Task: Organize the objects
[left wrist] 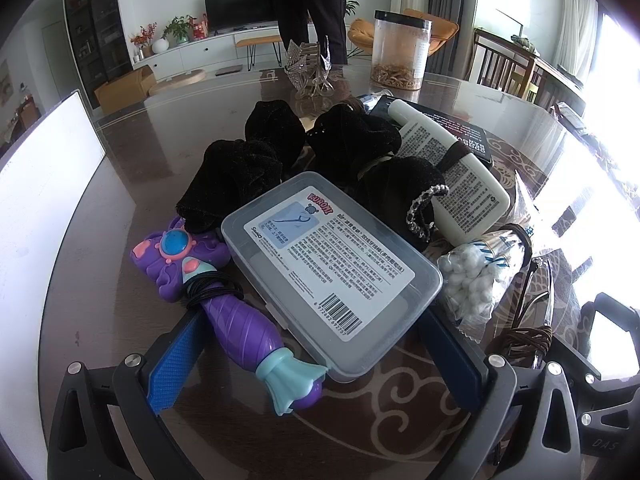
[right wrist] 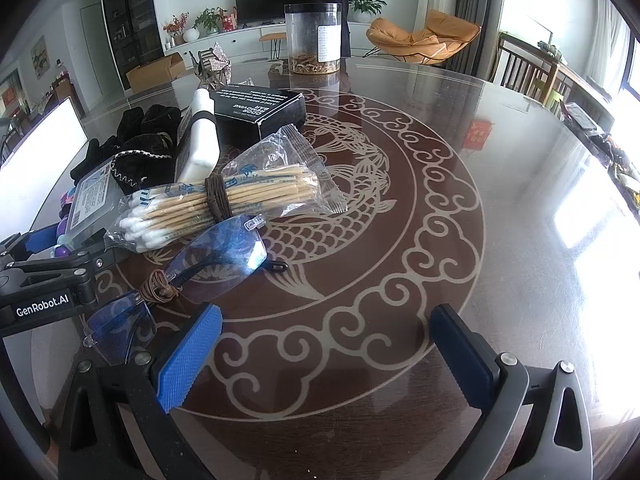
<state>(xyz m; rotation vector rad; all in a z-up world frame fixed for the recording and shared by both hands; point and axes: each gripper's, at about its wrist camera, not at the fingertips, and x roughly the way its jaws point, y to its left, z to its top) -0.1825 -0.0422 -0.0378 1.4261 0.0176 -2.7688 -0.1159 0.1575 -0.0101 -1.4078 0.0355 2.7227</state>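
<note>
The left gripper stood wide around the grey box in the heap — the pick seemingly just starting — so closing squarely came next, while the right gripper hung wide over bare table.

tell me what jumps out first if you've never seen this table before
A heap of small items crowds the table's left side: a clear plastic box lies between the open left gripper's fingers, beside a purple toy wand. Nearer the open right gripper, a bag of cotton swabs and glasses rest on the table.
</note>
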